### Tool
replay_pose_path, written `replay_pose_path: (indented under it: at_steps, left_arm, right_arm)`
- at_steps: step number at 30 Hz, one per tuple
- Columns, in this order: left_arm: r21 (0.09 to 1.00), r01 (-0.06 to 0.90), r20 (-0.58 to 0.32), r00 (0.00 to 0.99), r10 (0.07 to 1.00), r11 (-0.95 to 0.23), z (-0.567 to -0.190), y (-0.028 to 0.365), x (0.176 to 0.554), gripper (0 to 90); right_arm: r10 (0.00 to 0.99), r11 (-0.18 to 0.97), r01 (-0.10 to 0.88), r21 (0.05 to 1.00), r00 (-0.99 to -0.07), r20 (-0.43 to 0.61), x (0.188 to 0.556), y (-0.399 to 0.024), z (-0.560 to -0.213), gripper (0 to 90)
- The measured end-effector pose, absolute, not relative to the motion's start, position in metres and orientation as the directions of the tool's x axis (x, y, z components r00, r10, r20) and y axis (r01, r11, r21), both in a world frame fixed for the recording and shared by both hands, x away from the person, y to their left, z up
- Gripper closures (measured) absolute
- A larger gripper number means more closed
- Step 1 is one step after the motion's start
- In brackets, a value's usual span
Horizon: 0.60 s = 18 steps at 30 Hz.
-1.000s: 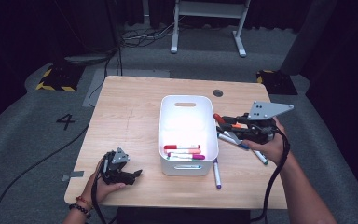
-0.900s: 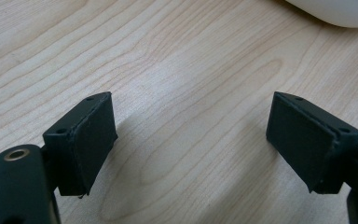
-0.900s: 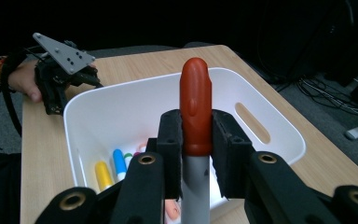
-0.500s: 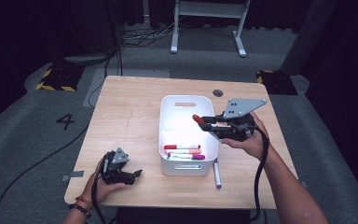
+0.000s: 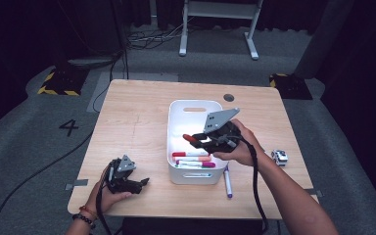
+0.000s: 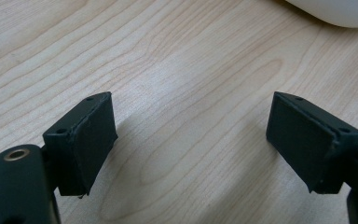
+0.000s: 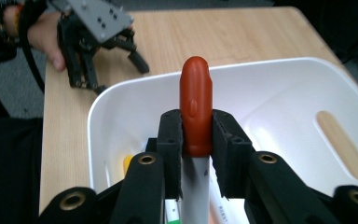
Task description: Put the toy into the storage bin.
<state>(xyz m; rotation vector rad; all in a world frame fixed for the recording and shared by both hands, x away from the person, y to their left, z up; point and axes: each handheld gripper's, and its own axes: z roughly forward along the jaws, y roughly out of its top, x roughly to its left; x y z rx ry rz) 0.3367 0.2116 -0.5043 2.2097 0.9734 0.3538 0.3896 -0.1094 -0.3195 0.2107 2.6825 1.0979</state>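
Red-capped marker: high view, held in the right gripper above the white bin, cap end pointing left. Three markers lie in the bin's near end; one purple-capped marker lies on the table just right of the bin. Left gripper rests on the table at the near left corner.

Left gripper view: jaws wide apart over bare wood, nothing between them.

Right gripper view: jaws clamped on the marker at the base of its cap, over the bin.
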Motion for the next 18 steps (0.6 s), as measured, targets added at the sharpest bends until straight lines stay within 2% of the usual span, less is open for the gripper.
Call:
replay_pose_path:
  at_steps: [4,11,18]
  left_arm:
    - [0.686,0.543,-0.025,0.682,0.731,-0.483,-0.504,0.212,0.337,16.0]
    - [0.686,0.544,-0.026,0.682,0.731,-0.483,-0.504,0.212,0.337,16.0]
    - [0.687,0.543,-0.026,0.682,0.731,-0.483,-0.504,0.212,0.337,16.0]
  right_arm:
    - [0.187,0.751,0.043,0.659,-0.971,-0.150,0.390,-0.101,-0.333,74.4]
    - [0.186,0.788,0.071,0.612,-0.974,-0.127,0.392,-0.102,-0.348,74.4]
    - [0.161,0.848,0.080,0.524,-0.981,-0.110,0.393,-0.096,-0.364,74.3]
